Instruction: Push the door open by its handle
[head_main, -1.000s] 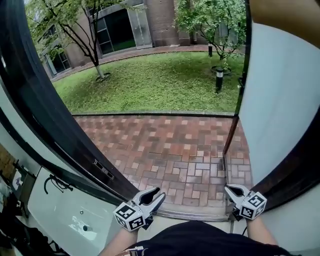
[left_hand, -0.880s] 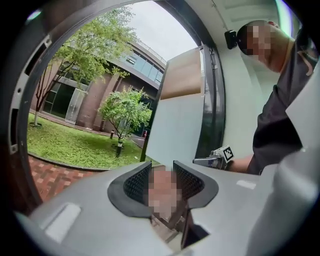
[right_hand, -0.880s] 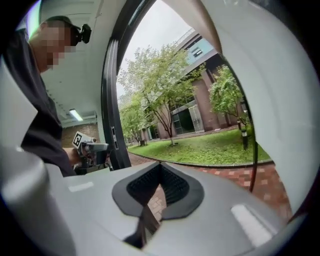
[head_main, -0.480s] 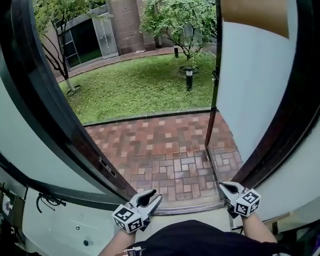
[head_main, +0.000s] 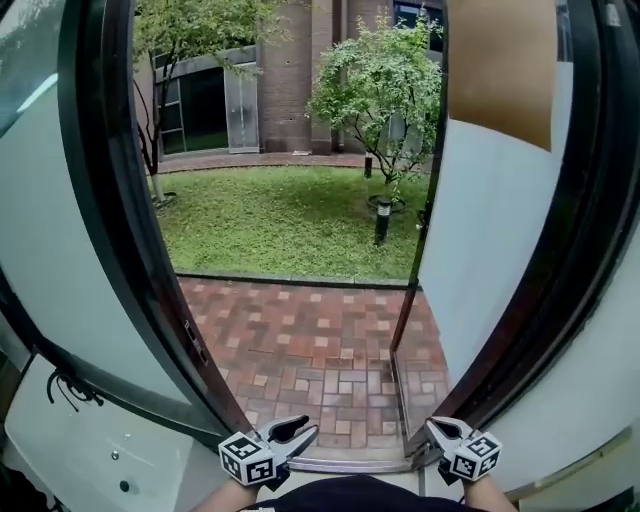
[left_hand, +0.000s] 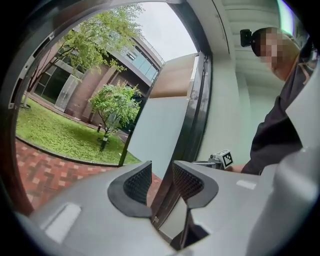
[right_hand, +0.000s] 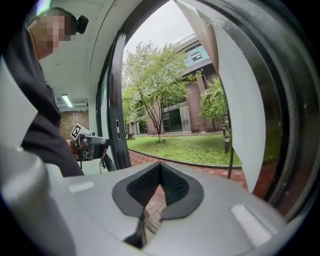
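So the door (head_main: 490, 250) stands swung outward, ahead and to the right of both grippers. The left gripper (head_main: 308, 427) is parted and empty, the right gripper (head_main: 433, 425) pinched together on nothing.

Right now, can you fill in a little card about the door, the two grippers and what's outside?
door: open, standing out to the right
left gripper: low, jaws apart, nothing between them
right gripper: low, jaws together, holding nothing
outside: brick path, then grass and a tree
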